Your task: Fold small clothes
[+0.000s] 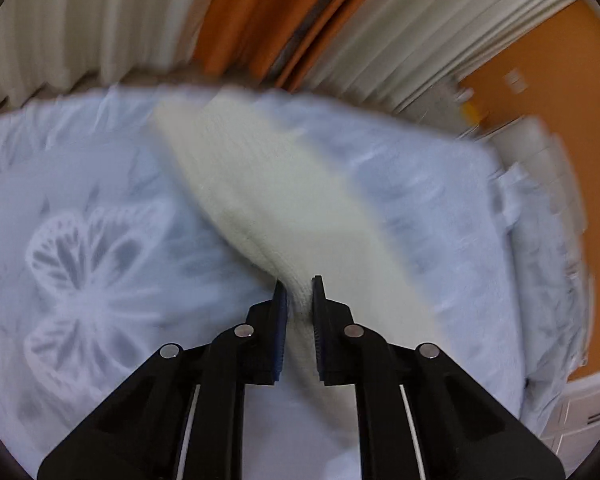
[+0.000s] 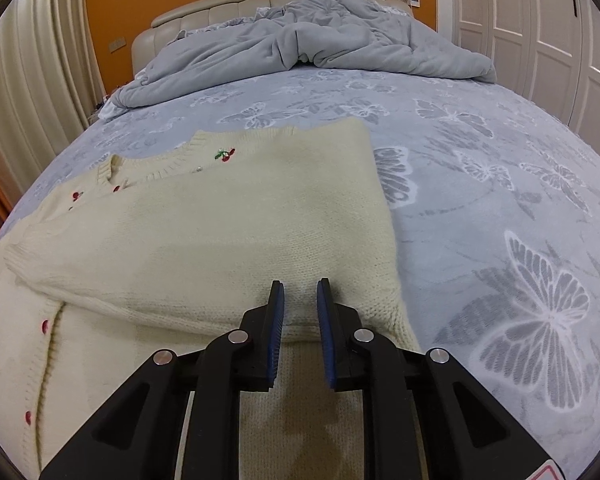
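Observation:
A cream knit cardigan (image 2: 220,232) with red buttons (image 2: 45,325) and a cherry motif (image 2: 225,155) lies on the blue butterfly-print bed sheet (image 2: 500,160), its right side folded over the front. My right gripper (image 2: 300,284) sits at the near folded edge, jaws close together with the knit pinched between them. The left wrist view is blurred by motion. There, my left gripper (image 1: 299,282) is shut on a strip of the same cream cardigan (image 1: 260,184), which stretches away from the pads above the sheet (image 1: 92,240).
A crumpled grey duvet (image 2: 320,44) is heaped at the head of the bed below a padded headboard (image 2: 204,10). White wardrobe doors (image 2: 540,20) stand to the right. Pale curtains (image 1: 80,20) hang beyond the bed edge in the left wrist view.

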Motion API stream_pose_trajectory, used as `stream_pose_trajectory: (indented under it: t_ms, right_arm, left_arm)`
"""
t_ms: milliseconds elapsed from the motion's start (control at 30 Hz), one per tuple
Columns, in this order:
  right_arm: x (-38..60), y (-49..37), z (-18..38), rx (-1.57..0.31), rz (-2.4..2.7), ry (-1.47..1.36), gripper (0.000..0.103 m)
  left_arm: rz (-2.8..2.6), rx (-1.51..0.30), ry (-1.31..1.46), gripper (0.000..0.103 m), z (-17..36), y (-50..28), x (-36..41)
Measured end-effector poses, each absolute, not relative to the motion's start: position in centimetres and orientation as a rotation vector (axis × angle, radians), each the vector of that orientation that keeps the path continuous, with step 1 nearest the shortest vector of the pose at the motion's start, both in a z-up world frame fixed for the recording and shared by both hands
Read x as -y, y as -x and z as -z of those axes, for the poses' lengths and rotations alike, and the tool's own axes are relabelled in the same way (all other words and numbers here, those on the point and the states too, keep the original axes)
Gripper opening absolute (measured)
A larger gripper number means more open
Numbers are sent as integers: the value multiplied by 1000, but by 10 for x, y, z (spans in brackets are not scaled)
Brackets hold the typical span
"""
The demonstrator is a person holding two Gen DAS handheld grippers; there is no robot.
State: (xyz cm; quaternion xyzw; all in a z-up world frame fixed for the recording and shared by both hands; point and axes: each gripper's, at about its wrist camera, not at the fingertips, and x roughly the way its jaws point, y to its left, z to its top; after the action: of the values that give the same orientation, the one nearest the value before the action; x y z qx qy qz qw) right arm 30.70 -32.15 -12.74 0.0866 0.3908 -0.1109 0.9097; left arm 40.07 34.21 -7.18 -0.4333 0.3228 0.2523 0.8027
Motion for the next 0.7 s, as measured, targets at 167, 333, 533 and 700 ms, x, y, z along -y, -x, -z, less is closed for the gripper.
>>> stream_pose_trajectory:
  t_ms: [167, 333, 533, 700]
  right_arm:
    - [326, -306, 129, -798, 211, -219, 16]
    - [330, -305, 129, -794, 199, -244, 15]
    - [340, -303, 129, -796, 175, -289, 16]
    - [331, -303, 110, -824, 168, -298, 27]
  left_arm:
    - [-172, -572, 575, 9, -25, -425, -219]
    - [218, -625, 378, 11, -40, -416, -48]
    - [345, -939, 395, 68, 61, -385, 44]
    - [214, -914, 661, 89, 84, -342, -7]
